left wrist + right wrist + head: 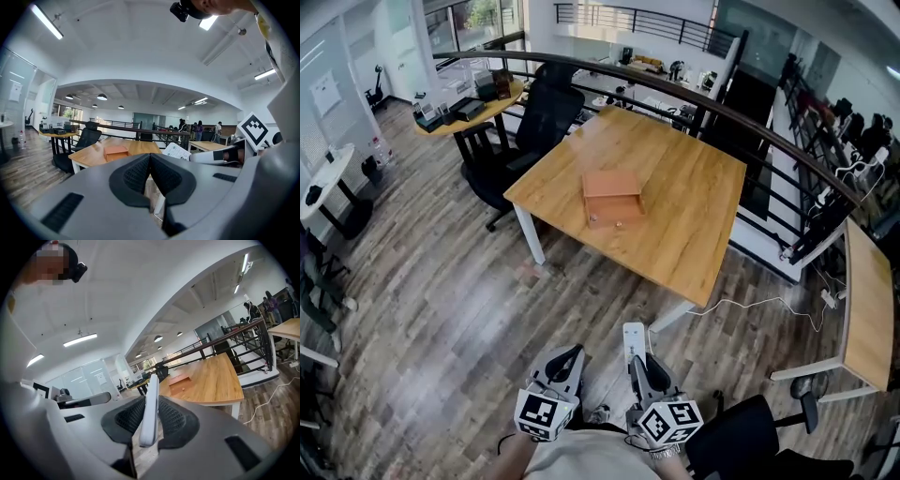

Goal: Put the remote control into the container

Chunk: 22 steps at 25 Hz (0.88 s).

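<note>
white remote control (149, 406) tight between the right tongs (150, 401); left tongs (150, 161) closed, empty

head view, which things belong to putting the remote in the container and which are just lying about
Job: remote control, clamped in the right gripper; container on the wooden table.
Lying about: black office chair; white cable; left gripper, shut and empty.
</note>
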Each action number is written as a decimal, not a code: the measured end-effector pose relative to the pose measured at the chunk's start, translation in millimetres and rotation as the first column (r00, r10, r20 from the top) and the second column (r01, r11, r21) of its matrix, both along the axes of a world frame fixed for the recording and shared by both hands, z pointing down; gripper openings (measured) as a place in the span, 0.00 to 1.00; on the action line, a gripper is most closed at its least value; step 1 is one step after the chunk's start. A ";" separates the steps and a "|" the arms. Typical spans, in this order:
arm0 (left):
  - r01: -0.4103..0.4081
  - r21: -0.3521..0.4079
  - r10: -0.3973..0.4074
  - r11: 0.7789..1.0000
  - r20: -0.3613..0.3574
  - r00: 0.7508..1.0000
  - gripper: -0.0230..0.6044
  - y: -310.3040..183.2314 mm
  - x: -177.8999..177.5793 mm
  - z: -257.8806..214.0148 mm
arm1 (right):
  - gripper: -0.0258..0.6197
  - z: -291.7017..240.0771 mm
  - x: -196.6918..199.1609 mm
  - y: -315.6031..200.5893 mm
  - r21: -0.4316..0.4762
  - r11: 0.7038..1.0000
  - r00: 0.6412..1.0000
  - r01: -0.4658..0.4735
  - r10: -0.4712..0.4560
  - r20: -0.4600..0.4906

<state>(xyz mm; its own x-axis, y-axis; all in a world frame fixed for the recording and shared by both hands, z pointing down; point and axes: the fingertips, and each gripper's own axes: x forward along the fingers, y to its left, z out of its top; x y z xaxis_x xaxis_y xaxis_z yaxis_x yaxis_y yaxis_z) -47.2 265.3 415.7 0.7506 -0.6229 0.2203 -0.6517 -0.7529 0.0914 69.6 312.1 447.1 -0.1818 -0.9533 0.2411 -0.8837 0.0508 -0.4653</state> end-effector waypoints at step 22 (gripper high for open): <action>-0.167 -0.036 0.165 0.985 -0.046 0.985 0.05 -321.7 45.8 13.2 | 0.20 4.0 15.5 -301.2 -0.076 0.995 0.994 -0.064 0.057 -0.089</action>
